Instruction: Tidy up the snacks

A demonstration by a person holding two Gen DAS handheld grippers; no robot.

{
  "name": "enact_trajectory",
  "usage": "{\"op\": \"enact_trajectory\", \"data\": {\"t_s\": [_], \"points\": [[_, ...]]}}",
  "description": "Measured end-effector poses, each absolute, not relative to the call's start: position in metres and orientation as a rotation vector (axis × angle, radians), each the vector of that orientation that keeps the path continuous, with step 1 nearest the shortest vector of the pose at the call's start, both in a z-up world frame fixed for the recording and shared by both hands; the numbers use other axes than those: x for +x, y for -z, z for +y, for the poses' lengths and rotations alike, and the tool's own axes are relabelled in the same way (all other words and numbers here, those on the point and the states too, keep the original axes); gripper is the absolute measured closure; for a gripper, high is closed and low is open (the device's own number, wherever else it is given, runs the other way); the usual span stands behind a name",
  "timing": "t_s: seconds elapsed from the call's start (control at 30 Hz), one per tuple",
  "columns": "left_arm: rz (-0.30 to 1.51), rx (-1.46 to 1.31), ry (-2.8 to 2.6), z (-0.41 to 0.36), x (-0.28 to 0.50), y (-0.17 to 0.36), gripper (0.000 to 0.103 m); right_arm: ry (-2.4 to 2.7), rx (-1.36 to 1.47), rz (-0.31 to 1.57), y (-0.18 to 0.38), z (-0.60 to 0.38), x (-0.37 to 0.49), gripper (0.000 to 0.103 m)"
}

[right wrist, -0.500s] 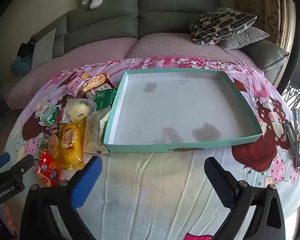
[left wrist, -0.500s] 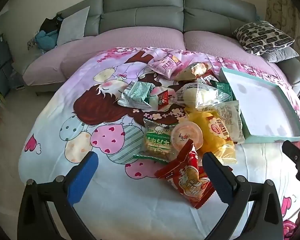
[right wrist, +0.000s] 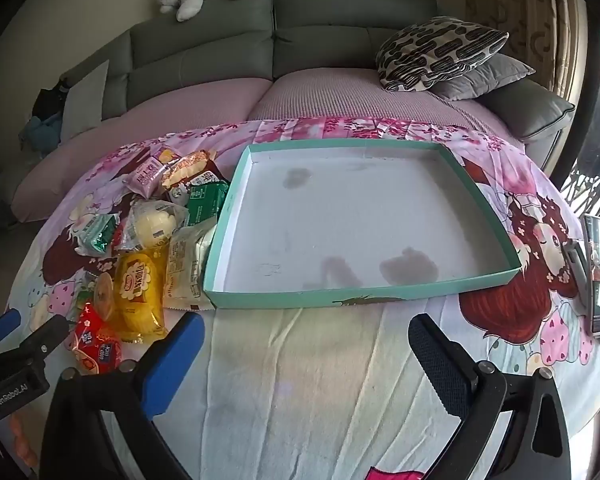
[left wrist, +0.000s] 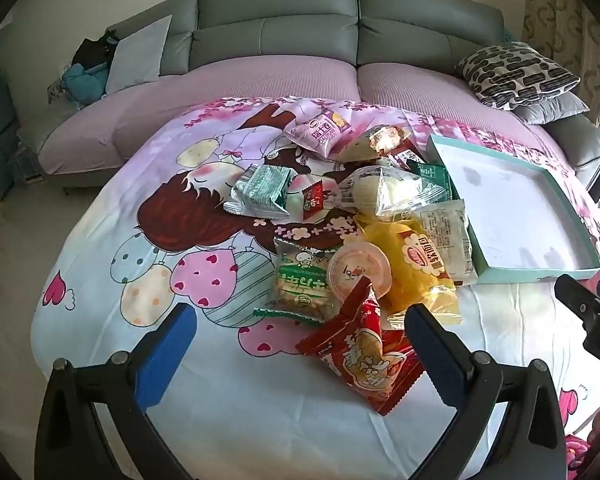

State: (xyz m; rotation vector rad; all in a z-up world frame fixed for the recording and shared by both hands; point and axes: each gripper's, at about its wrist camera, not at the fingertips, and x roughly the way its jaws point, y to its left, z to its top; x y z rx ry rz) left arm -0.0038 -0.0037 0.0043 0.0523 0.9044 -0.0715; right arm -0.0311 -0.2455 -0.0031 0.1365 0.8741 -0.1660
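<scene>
My left gripper (left wrist: 300, 344) hangs wide open and empty over a red snack packet (left wrist: 364, 356) near the table's front edge. My right gripper (right wrist: 306, 350), equally wide and empty, faces bare cloth before the teal tray (right wrist: 260, 298), snack pile (right wrist: 140, 248) touching its left wall.

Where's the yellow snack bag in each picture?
Left wrist view: the yellow bag lies right of centre, between the round cup and the white packet.
Right wrist view: the yellow bag lies at the left, just left of the white packet.
Shared landmark: the teal tray, with nothing in it, sits to the right of the snack pile in both views.
</scene>
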Motion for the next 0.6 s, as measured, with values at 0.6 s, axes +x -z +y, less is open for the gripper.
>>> {"op": "enact_trajectory", "data": {"t_s": [0.6], "points": [[0.9,0.047,0.082,-0.0031,-0.0034,-0.0042,0.0,0.178,0.138,0.872,0.0065,-0.2421,-0.0309,0.0]]}}
